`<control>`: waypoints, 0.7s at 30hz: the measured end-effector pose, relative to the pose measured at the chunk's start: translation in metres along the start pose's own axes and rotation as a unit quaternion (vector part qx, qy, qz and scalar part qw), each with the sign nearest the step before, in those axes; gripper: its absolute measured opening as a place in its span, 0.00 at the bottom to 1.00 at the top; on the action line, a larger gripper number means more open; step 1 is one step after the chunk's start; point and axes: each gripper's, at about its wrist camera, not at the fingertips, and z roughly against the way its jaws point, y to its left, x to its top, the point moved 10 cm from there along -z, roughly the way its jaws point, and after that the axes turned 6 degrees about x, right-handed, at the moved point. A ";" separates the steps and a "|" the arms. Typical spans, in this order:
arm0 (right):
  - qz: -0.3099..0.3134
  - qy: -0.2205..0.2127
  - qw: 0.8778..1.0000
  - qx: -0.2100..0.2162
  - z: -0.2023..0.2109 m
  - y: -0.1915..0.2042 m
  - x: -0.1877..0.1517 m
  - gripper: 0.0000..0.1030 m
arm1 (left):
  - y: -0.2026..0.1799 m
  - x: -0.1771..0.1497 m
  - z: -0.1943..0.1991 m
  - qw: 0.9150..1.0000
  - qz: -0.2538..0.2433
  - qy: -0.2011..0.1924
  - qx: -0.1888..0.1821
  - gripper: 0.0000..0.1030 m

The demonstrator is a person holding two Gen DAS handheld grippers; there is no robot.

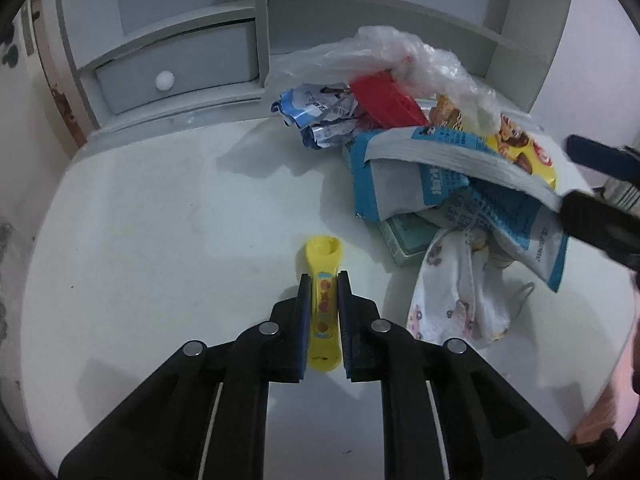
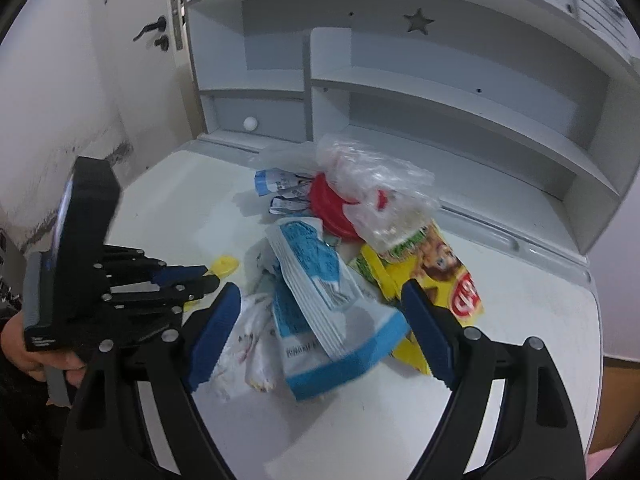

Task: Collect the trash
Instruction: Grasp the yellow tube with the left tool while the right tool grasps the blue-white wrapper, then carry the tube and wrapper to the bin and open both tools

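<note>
L gripper (image 1: 323, 280) is clamped on a yellow plastic piece (image 1: 322, 280), a flat handle-like thing w/ a round end and red dots down its length. Jaws narrow, pads pressed on both long sides; round end sticks out past the tips. Piece sits low over the white surface (image 1: 140, 240), left of the trash pile.

R gripper (image 2: 320, 316) has jaws wide apart, nothing gripped. Between them, from the right wrist view, lies a blue-and-white snack bag (image 2: 320, 300); whether the pads touch it I can't tell, looks like not. The same bag shows in the left wrist view (image 1: 420, 168) at the front of the pile.

Pile, mid-right on the surface:
- clear crumpled plastic bag (image 1: 408, 56) on top at the back
- red plastic item (image 1: 386, 98) under it, partly covered
- small torn blue-white wrapper (image 1: 316, 108) to the left of the red item
- yellow snack bag (image 2: 440, 268) on the right side, just beside the right pad
- white patterned cloth (image 1: 452, 292) at the near edge, touching the blue-and-white bag
- pale green box (image 1: 404, 240) under the bags, mostly hidden

Behind the pile: grey-white shelf unit (image 2: 460, 92) w/ a drawer (image 1: 180, 64), white round knob. A hand (image 2: 28, 344) holds the L gripper's grip, seen at left edge of the right wrist view.
</note>
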 end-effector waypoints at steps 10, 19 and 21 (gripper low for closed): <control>0.047 0.068 0.996 -0.021 -0.052 0.004 -0.002 0.48 | 0.015 0.004 0.026 1.000 0.014 -0.021 0.005 0.12; 0.008 -0.036 0.999 -0.005 0.019 0.007 0.019 0.33 | 0.008 0.023 0.060 0.998 0.012 -0.058 0.001 0.12; -0.011 -0.061 0.998 -0.009 0.045 -0.003 0.017 0.33 | -0.005 0.033 0.074 0.997 0.004 -0.075 -0.007 0.12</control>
